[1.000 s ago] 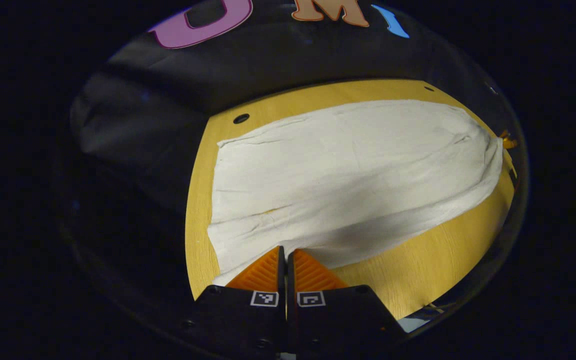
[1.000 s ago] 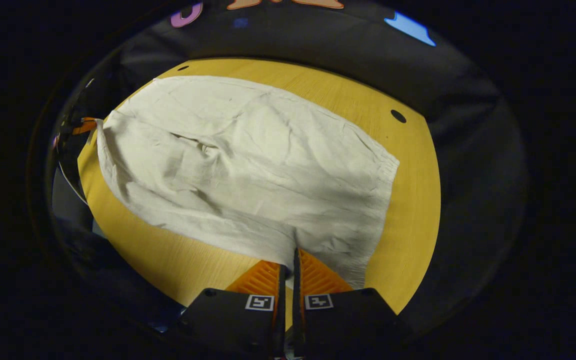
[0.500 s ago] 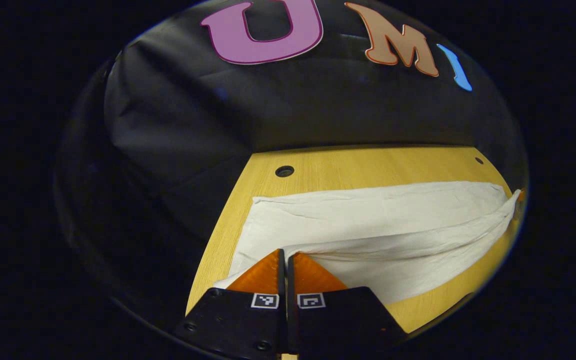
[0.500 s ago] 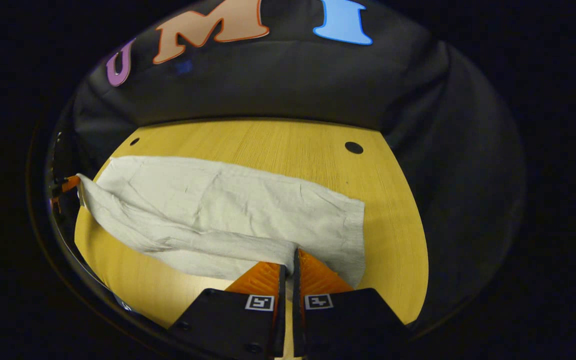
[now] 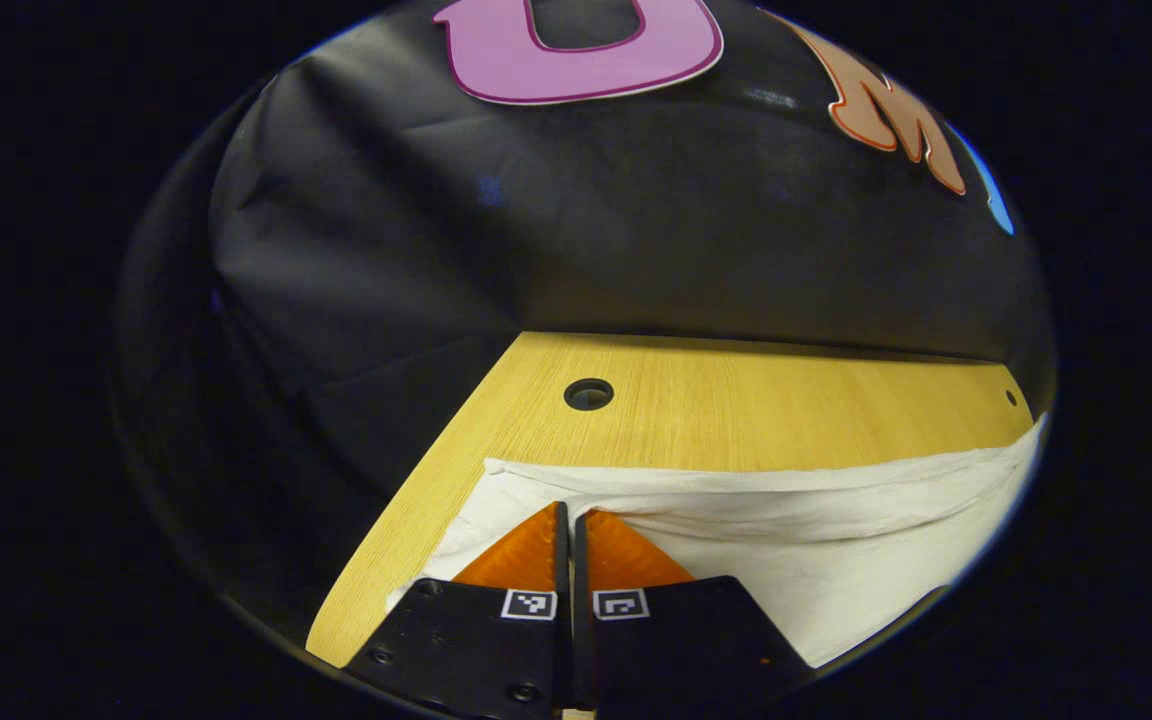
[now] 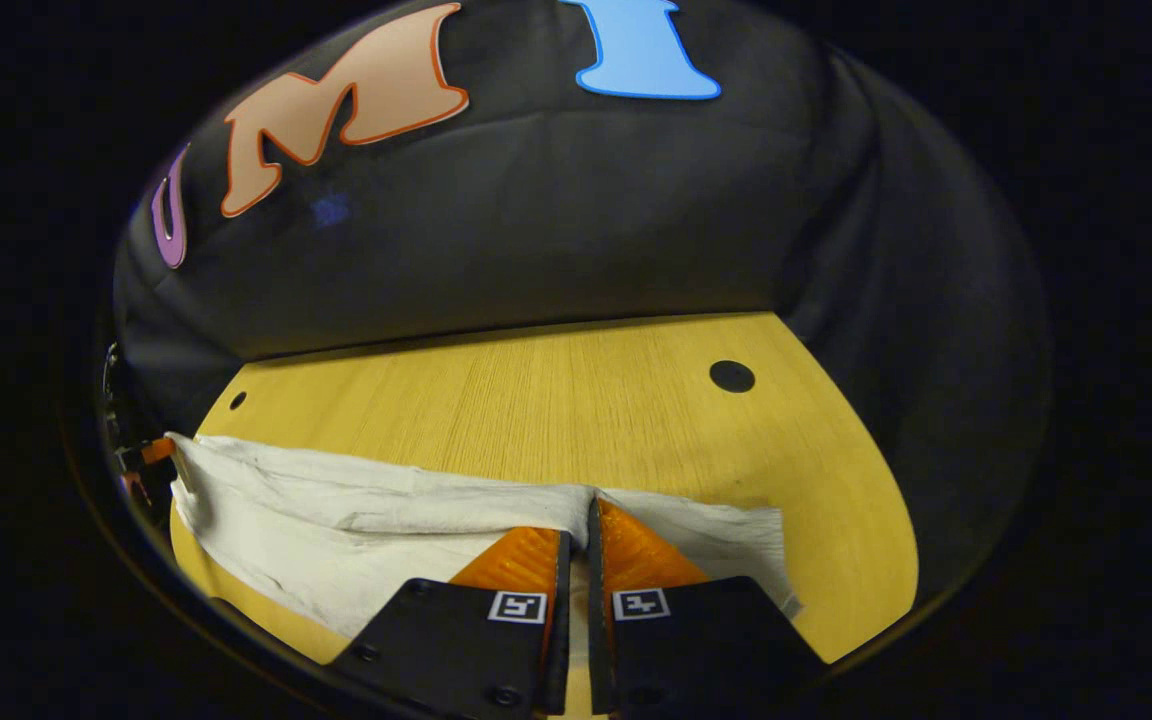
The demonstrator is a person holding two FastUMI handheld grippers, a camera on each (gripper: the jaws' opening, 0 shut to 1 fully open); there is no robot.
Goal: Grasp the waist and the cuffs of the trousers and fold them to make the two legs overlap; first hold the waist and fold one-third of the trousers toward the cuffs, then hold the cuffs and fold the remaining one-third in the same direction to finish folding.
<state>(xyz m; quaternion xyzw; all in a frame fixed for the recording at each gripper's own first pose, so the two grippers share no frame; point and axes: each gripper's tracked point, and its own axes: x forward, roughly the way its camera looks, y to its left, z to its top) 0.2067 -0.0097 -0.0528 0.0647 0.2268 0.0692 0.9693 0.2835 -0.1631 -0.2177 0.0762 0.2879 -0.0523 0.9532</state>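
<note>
Trousers (image 5: 836,540) edge — between claw (image 5: 567,512) tips

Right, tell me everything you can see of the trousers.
The trousers are off-white, of thin woven cloth that looks like cotton or linen, creased and wrinkled. They lie along the near part of the yellow wooden table, with the near edge raised and carried toward the far side. The left gripper pinches one end; the right gripper pinches the other, where a gathered hem shows. Both pairs of fingers are shut on the cloth. The rest sags between them onto the table.
</note>
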